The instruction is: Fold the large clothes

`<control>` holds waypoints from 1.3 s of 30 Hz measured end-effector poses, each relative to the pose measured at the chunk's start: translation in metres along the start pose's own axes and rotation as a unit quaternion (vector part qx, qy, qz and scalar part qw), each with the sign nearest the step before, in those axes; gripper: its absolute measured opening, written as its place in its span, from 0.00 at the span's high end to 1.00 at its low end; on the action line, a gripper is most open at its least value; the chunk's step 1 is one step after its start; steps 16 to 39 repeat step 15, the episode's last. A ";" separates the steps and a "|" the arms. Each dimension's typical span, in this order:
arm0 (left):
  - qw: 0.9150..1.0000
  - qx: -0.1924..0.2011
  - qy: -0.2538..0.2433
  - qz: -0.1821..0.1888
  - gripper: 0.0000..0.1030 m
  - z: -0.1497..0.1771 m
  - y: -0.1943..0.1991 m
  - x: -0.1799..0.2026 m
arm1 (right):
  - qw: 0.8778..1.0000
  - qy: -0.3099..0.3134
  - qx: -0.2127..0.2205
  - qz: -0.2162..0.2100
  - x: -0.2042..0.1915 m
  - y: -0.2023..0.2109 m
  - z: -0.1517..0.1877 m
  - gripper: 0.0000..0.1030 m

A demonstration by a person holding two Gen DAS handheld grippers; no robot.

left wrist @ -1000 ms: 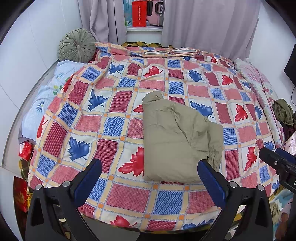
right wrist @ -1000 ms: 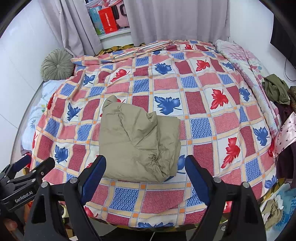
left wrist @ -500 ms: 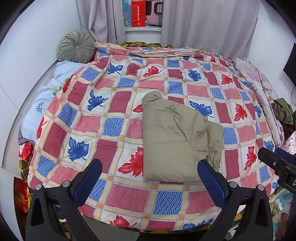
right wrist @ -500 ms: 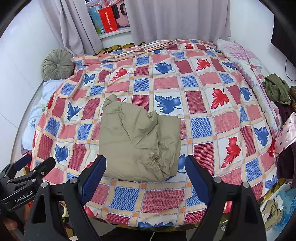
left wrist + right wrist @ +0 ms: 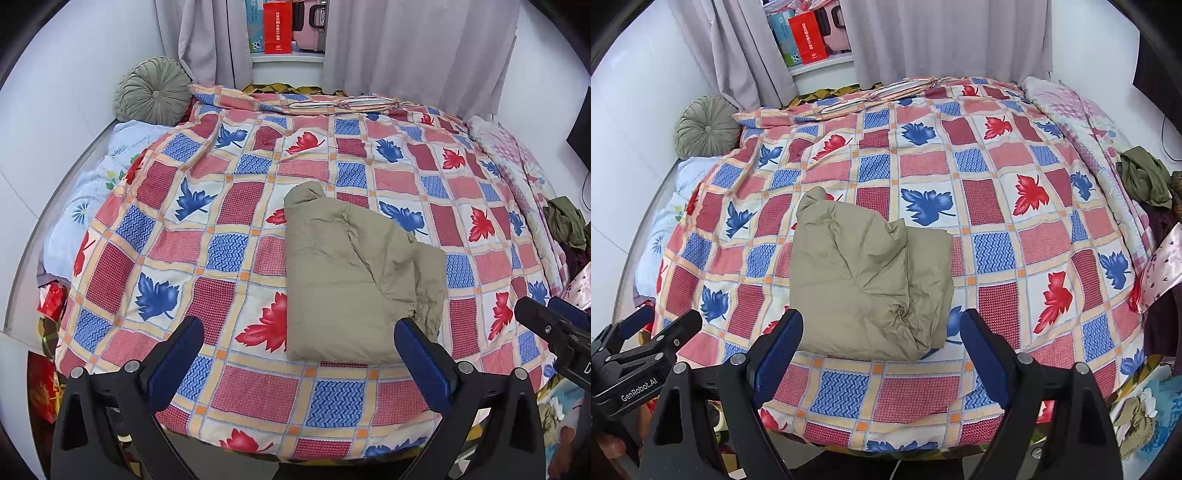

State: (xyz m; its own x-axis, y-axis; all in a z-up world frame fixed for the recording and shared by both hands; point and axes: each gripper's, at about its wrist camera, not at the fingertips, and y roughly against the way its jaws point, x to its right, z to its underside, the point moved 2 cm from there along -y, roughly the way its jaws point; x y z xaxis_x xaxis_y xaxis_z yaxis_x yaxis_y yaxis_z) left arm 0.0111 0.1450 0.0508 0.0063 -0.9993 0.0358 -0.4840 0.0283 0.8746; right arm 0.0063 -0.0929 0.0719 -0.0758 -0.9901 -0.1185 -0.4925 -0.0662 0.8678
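1. Two grippers hang over the near edge of a bed (image 5: pixel 122 229), both with jaws spread wide and holding nothing.

2. Ahead of them a khaki garment (image 5: pixel 354 273) lies on the leaf-patterned quilt (image 5: pixel 236 192) as a rough folded bundle, resting toward the near half of the bed.

3. From the left gripper (image 5: pixel 299 354) the garment sits ahead and to the right, its near edge just past the right-hand jaw.

4. From the right gripper (image 5: pixel 881 343) the garment (image 5: pixel 864 280) lies dead ahead and slightly left, its near edge between the two jaws; this one looks the better lined up.

5. Long axis: the bundle runs away from the grippers, near edge to a peaked far corner, with a bunched, puckered lump at its near right corner.

6. Neither gripper touches the cloth; both are apart from it, above the bed's edge.

7. Judged from its shape, the fold looks nearly done, with the crumpled right side the likely spot still needing a tuck or smoothing.

8. A round green cushion (image 5: pixel 705 127) sits at the far left by the wall, and loose clothes (image 5: pixel 1145 177) lie off the bed's right side.
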 end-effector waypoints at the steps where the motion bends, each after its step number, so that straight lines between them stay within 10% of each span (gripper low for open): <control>1: 1.000 0.000 -0.001 0.000 0.00 0.000 -0.001 0.000 | 1.000 0.000 0.000 0.000 0.000 0.000 0.000 0.14; 39: 1.000 0.018 -0.005 0.002 0.00 0.014 0.006 0.003 | 1.000 -0.001 -0.001 0.000 0.000 0.000 0.000 0.14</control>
